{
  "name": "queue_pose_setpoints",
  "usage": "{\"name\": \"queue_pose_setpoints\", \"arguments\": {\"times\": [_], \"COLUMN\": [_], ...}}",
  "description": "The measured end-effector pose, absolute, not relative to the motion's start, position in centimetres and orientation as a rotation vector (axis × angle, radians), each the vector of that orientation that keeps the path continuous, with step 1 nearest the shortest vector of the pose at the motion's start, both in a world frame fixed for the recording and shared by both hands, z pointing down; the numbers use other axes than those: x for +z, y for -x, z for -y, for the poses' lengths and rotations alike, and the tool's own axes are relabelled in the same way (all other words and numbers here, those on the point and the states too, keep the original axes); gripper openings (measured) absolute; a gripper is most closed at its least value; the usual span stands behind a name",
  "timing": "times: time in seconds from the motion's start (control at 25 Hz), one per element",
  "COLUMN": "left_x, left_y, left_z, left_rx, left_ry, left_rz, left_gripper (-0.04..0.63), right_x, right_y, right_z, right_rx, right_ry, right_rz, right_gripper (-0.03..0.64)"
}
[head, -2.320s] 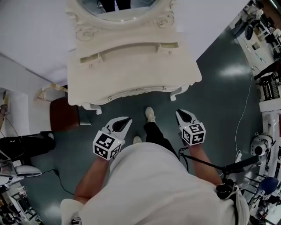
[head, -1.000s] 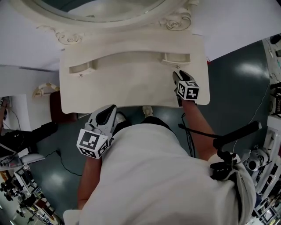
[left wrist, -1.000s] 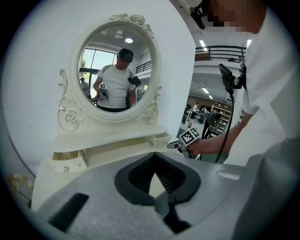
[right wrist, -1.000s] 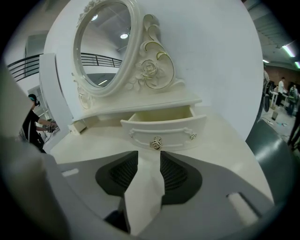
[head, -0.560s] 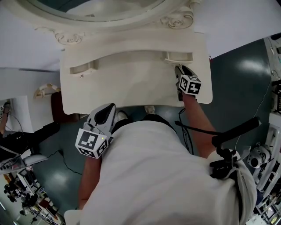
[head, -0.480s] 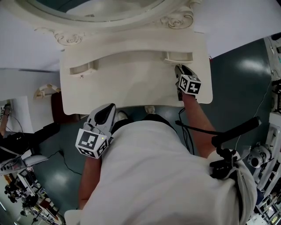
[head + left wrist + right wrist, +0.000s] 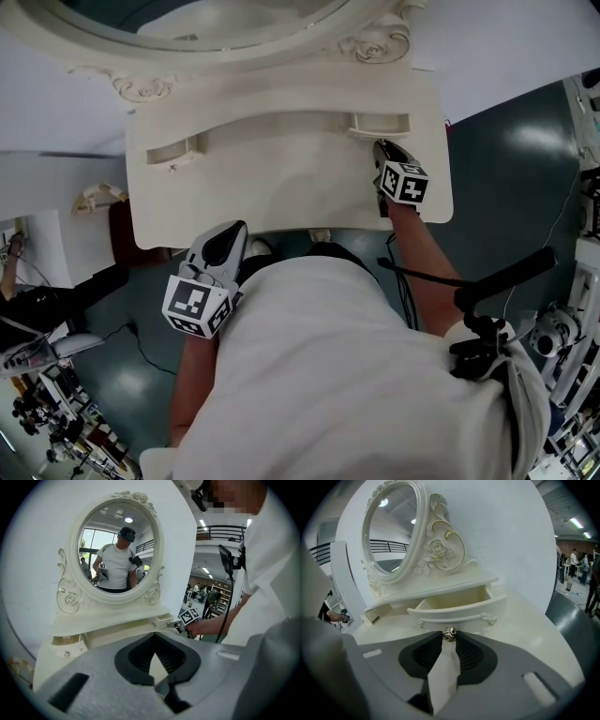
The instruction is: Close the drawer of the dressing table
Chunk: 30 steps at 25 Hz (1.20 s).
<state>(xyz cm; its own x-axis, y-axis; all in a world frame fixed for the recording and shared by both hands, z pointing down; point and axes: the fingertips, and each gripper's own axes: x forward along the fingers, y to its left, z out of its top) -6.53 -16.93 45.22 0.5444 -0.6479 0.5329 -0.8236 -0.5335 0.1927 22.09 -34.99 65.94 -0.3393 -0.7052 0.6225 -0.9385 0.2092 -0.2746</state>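
My right tongs (image 7: 382, 155) have just been closing and now pinch the small metal knob (image 7: 450, 634) of the drawer (image 7: 459, 609). The drawer stands pulled open at the right of the dressing table (image 7: 281, 187), below the mirror (image 7: 115, 550). My left tongs (image 7: 231, 240) hang near the table's front edge, jaws together and empty.
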Motion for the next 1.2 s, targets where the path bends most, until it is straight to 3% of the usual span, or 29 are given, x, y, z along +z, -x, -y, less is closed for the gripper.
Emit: {"name": "queue_pose_setpoints", "arguments": {"times": [1.2], "left_x": [45.2], "left_y": [6.7], "left_z": [18.9], "left_rx": [0.569], "left_ry": [-2.34], "left_rz": [1.235], "left_gripper": [0.003], "right_x": [65.9], "right_y": [-21.9], "right_z": [39.1], "right_rx": [0.883], "right_ry": [-1.499], "right_rz": [2.147], "right_gripper": [0.094]}}
